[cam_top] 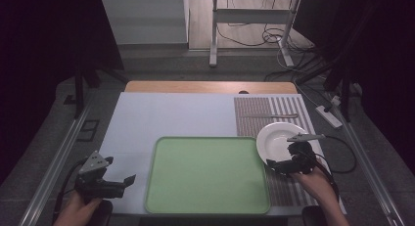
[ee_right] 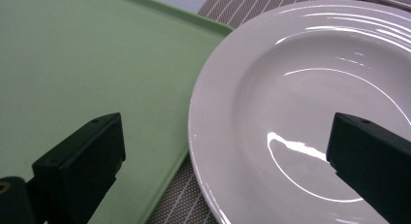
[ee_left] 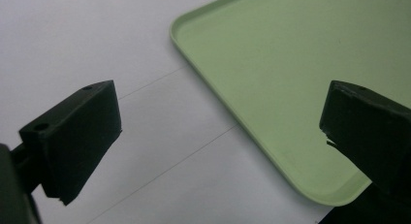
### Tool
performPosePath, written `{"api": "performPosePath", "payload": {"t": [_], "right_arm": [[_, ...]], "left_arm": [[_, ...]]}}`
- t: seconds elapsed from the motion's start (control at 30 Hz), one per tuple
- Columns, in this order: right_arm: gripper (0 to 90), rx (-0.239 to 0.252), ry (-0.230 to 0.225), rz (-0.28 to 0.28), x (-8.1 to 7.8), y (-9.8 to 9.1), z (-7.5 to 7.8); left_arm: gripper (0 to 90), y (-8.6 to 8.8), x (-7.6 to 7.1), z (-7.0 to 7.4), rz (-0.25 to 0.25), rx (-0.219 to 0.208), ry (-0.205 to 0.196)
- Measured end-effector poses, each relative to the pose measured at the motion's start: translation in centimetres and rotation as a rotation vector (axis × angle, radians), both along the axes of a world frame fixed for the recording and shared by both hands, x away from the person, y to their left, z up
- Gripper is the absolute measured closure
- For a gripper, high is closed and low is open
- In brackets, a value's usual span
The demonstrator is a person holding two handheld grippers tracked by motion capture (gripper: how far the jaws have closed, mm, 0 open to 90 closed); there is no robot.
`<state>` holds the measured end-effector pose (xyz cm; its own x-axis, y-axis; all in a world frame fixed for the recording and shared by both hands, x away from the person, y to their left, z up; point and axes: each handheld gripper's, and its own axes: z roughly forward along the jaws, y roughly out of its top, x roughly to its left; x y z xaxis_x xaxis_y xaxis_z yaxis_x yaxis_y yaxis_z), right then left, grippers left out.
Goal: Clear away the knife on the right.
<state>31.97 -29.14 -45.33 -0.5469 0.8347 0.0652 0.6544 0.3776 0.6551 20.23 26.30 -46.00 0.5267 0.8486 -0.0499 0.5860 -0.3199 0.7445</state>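
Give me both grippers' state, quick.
Left gripper: open, holding nothing, beside the green tray.
Right gripper: open, straddling the white plate rim, not gripping.

White plate (cam_top: 275,139); green tray (cam_top: 208,174); striped, seemingly brown-grey placemat (cam_top: 254,112).

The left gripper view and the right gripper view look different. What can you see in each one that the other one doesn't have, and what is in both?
In the left gripper view alone: the white table cover with thin lines across it, beside a rounded corner of the tray.

In the right gripper view alone: the shiny white plate and the striped placemat under it. The plate's rim sits close beside the tray's edge.

In both: the green tray, bare where it shows, and an open hand-held gripper, left and right, holding nothing.
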Motion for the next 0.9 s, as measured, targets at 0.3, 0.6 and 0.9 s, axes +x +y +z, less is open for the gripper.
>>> {"api": "performPosePath", "payload": {"t": [0.3, 0.6, 0.9], "right_arm": [[1.4, -0.038, -0.005, -0.018, 2.3, 0.3, -0.4], [1.4, -0.055, 0.0, -0.041, 4.8, 0.1, -0.7], [1.4, -0.06, -0.003, -0.07, 6.9, -0.2, -0.6]], "left_arm": [[1.4, 0.0, 0.0, 0.0, 0.002, -0.003, 0.001], [1.4, 0.0, 0.0, 0.0, 0.001, -0.002, 0.001], [1.4, 0.0, 0.0, 0.0, 0.001, 0.001, 0.001]]}}
